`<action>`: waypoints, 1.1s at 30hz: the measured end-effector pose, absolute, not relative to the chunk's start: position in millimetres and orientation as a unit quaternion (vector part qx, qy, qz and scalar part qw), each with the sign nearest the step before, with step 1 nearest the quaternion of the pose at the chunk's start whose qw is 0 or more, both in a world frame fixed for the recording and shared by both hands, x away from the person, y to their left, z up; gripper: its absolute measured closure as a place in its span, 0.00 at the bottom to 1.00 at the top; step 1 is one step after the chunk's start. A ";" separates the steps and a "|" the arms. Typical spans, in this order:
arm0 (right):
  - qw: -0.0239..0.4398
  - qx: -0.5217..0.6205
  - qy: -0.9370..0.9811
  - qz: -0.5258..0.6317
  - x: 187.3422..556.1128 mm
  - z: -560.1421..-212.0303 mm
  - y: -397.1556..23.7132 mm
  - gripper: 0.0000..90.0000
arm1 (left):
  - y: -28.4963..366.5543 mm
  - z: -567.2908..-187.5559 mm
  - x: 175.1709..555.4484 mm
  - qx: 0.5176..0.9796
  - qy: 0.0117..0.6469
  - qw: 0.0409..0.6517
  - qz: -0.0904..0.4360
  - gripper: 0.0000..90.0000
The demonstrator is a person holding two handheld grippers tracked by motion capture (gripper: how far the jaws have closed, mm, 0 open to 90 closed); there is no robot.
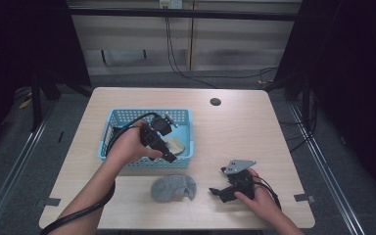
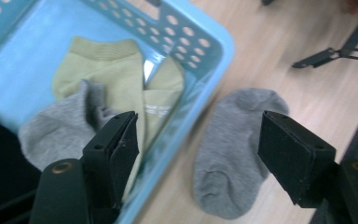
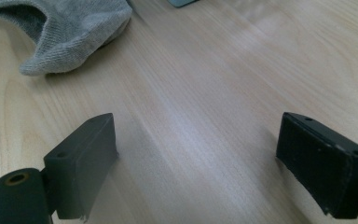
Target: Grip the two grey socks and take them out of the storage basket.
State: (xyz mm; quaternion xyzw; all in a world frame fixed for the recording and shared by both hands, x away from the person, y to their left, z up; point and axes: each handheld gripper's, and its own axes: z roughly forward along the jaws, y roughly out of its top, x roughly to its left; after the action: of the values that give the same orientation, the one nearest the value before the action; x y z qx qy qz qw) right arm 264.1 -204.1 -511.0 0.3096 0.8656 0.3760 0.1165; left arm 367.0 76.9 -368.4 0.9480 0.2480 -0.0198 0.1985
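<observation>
Grey sock (image 1: 174,187) lay crumpled on the wooden table (image 1: 235,127) just in front of the blue basket (image 1: 122,117), cuff open toward the right gripper (image 1: 219,192), fabric soft & ribbed. In the basket sat another grey sock (image 2: 58,128) w/ a yellow-green pair (image 2: 116,70) beside it. Left gripper (image 1: 169,157) hung over the basket's near edge, jaws spread wide, holding nothing. Right gripper sat low over bare table near the sock, jaws also wide apart & empty.

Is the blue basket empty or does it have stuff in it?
Not empty. The blue basket holds a yellow-green sock and a grey sock.
</observation>
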 end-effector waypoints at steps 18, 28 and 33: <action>0.116 0.309 0.865 0.376 264.1 -511.0 -204.1 0.13 | 80.7 -388.7 404.5 0.937 0.292 0.190 -0.001 0.29; 0.116 0.309 0.865 0.377 264.1 -511.0 -204.1 0.13 | 83.9 -410.4 420.1 0.929 0.321 0.186 -0.005 0.29; 0.116 0.309 0.865 0.378 264.2 -511.2 -204.0 0.13 | 86.0 -417.2 427.3 0.923 0.336 0.186 -0.003 0.29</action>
State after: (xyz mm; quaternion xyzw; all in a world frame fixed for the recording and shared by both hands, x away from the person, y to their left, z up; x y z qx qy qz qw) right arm 264.2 -204.0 -511.2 0.3091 0.8651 0.3777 0.1156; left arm 427.3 86.0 -417.2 0.9233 0.3363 -0.0031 0.1856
